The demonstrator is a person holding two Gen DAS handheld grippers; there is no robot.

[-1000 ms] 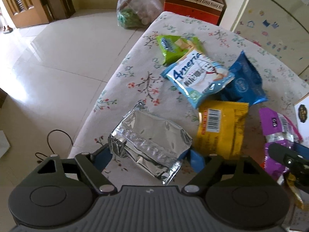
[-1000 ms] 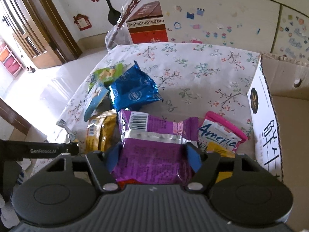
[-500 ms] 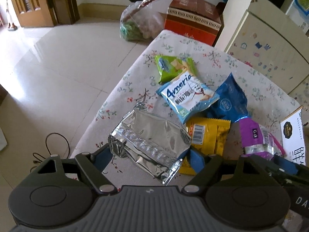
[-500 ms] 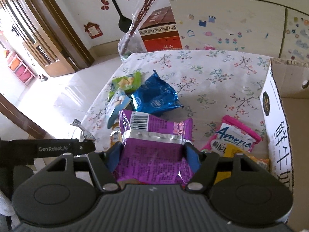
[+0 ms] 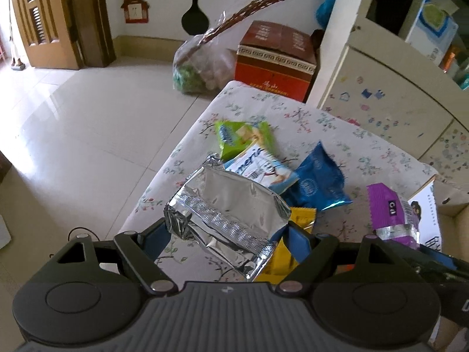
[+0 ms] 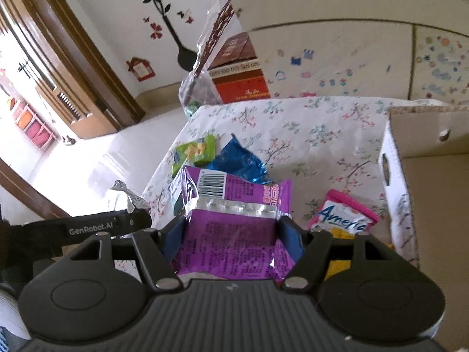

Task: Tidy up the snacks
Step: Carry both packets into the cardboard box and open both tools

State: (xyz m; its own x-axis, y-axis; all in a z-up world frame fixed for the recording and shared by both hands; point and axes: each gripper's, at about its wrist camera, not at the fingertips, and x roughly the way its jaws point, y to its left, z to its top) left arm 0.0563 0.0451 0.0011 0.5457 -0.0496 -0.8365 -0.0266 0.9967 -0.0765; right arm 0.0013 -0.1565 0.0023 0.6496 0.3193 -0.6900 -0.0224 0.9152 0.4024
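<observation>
Snacks in hand at this moment: two packets, one per claw, both clear of the table with its floral cloth. Cardboard box, largest item and presumably the destination, sits ahead and to the right of the right gripper; its open top faces up and its near white wall stands just right of the claw. From the left gripper the same box lies far right, beyond the other claw, so the right hand is plainly nearer. Left claw is clamped on a silver foil packet, pads pressing its two short ends, long axis running across the jaws and tilted down to the right. Right claw is clamped likewise on a purple packet, long axis pointing away from the claw, barcode end farthest. Loose on the cloth ahead of both claws: blue packet, white-and-blue packet, green packet, yellow packet directly below the foil one. Pink-edged packet lies right of the purple one, near the box wall; whether it touches the wall cannot be told from this angle. Judgement: coming move is a swing rightward over the box rim, right hand first.
</observation>
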